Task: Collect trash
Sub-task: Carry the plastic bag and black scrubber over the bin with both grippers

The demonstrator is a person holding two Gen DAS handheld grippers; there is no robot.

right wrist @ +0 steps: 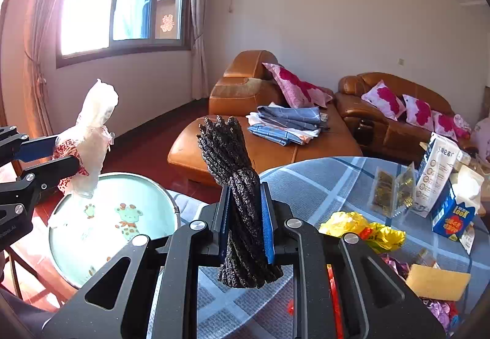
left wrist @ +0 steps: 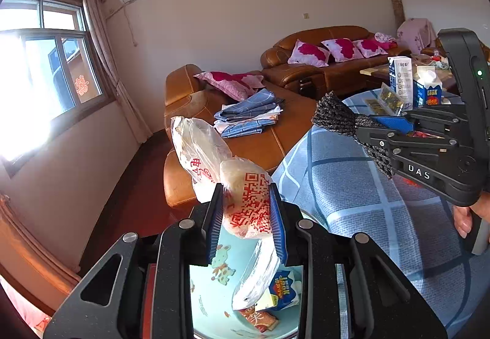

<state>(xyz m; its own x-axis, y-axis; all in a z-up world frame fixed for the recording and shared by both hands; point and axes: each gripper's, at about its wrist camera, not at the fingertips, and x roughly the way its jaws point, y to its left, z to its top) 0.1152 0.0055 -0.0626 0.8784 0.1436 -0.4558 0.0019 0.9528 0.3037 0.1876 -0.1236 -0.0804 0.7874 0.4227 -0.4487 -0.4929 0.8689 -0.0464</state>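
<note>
My left gripper (left wrist: 246, 195) is shut on a crumpled white plastic bag (left wrist: 202, 146) with red print. It holds the bag above a round pale-blue basin (left wrist: 214, 302) with cartoon giraffes. A small blue-and-white carton (left wrist: 283, 290) and a red wrapper (left wrist: 260, 319) lie in that basin. My right gripper (right wrist: 245, 190) is shut on a dark speckled cord bundle (right wrist: 226, 149), over the edge of the checked table (right wrist: 321, 186). The right wrist view shows the left gripper (right wrist: 69, 152), bag (right wrist: 98, 112) and basin (right wrist: 147, 235) at the left. The left wrist view shows the right gripper (left wrist: 364, 128) and bundle (left wrist: 333, 112) at the right.
On the blue checked tablecloth lie a yellow plastic bag (right wrist: 361, 225), a yellow sponge (right wrist: 438, 281), a clear packet (right wrist: 392, 192), a tall white carton (right wrist: 435, 173), a blue carton (right wrist: 453, 216) and shiny wrappers. A brown leather sofa (right wrist: 260, 152) with folded cloths stands behind. A hand (left wrist: 465, 216) grips the right tool.
</note>
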